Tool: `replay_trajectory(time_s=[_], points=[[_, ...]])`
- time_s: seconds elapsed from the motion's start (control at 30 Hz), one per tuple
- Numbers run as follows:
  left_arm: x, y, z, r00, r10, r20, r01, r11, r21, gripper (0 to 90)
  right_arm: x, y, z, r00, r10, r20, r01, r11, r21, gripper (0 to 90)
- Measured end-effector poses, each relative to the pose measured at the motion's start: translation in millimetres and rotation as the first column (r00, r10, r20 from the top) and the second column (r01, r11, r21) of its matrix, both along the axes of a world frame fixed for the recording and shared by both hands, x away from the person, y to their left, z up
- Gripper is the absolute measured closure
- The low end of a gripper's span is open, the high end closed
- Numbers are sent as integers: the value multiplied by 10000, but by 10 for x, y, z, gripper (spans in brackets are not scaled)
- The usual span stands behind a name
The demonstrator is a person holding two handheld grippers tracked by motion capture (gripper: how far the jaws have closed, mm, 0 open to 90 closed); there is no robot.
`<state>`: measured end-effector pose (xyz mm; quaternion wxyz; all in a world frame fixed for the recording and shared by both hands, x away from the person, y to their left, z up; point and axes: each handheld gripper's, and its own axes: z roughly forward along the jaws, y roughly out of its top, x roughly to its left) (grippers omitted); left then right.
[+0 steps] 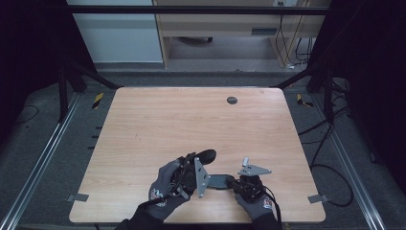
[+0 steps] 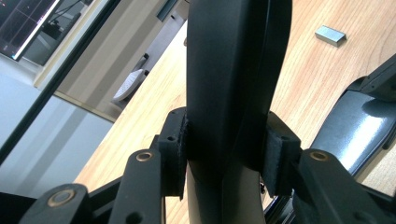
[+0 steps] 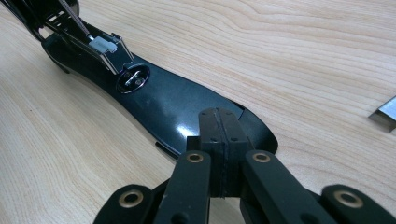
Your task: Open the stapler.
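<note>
We log: staple strip [image 2: 330,35] on wood table [image 1: 158,120], cabinet behind; left gripper [image 2: 229,154] clamps stapler top arm [image 2: 233,70], right gripper [image 3: 219,140] clenched on base [image 3: 159,102].

Left gripper [image 1: 203,165] lifting black stapler arm [image 1: 205,155]; right gripper [image 1: 233,182] on stapler base [image 1: 219,181]

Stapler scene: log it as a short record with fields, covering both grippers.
object: black stapler, opened up, base lying on the wooden table
left gripper: shut on the stapler's raised top arm
right gripper: jaws shut together, tips pressing down on the rear end of the base
staple channel: exposed
loose item: small block of staples on the table
</note>
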<state>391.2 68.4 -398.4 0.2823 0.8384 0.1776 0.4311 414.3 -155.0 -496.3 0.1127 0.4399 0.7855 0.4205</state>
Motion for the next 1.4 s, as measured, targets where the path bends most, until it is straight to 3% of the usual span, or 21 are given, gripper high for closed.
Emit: replay_trajectory(time_s=[0.57,0.8,1.4], points=[[31,211,107,9989,-36,-460,-12,9947,-1029,579,4,6,7,10000,-9,-44,9,10000,-99,900],[35,258,128,9985,-31,-538,-34,9927,-1208,578,0,7,14,9999,-13,-163,12,10000,-19,900],[52,477,206,9965,105,-828,-271,9790,-2023,574,3,13,14,10000,49,-78,-50,9998,-178,900]])
